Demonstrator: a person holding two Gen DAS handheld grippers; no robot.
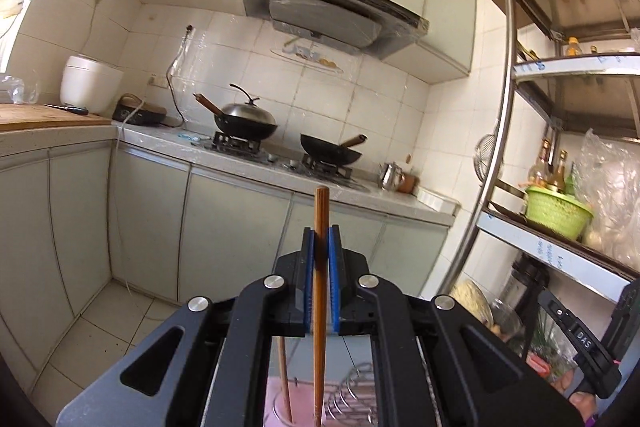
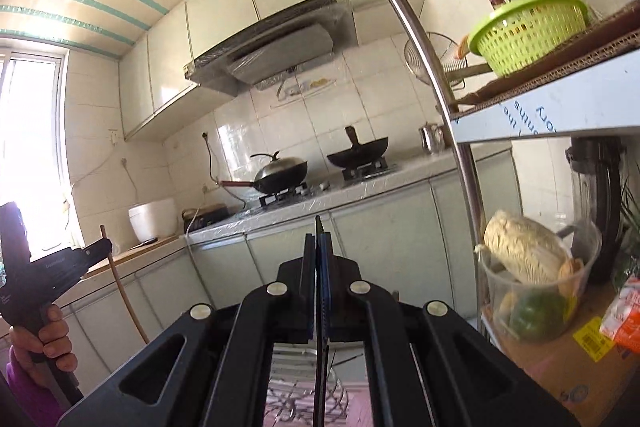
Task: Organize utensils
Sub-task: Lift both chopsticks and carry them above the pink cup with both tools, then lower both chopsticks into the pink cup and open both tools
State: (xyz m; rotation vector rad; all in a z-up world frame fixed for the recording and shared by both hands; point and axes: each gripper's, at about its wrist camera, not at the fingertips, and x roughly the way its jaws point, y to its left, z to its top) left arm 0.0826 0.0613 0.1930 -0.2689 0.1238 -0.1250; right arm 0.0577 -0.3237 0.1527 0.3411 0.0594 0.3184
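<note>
My left gripper (image 1: pixel 321 239) is shut on a brown wooden chopstick (image 1: pixel 320 291) that stands upright between the blue pads; its lower end hangs over a pink surface with a wire rack (image 1: pixel 352 399). A second chopstick (image 1: pixel 285 379) leans beside it below. My right gripper (image 2: pixel 319 247) is shut on a thin dark serrated utensil (image 2: pixel 319 307), held upright above the wire rack (image 2: pixel 292 403). The left gripper (image 2: pixel 96 249) with its chopstick (image 2: pixel 124 299) shows at the left of the right wrist view.
A kitchen counter (image 1: pixel 248 155) with two woks (image 1: pixel 246 121) on a stove stands ahead. A metal shelf unit (image 1: pixel 496 131) on the right holds a green basket (image 1: pixel 558 213), bottles and bags. A rice cooker (image 1: pixel 90 83) and cutting board (image 1: pixel 48 117) are at the left.
</note>
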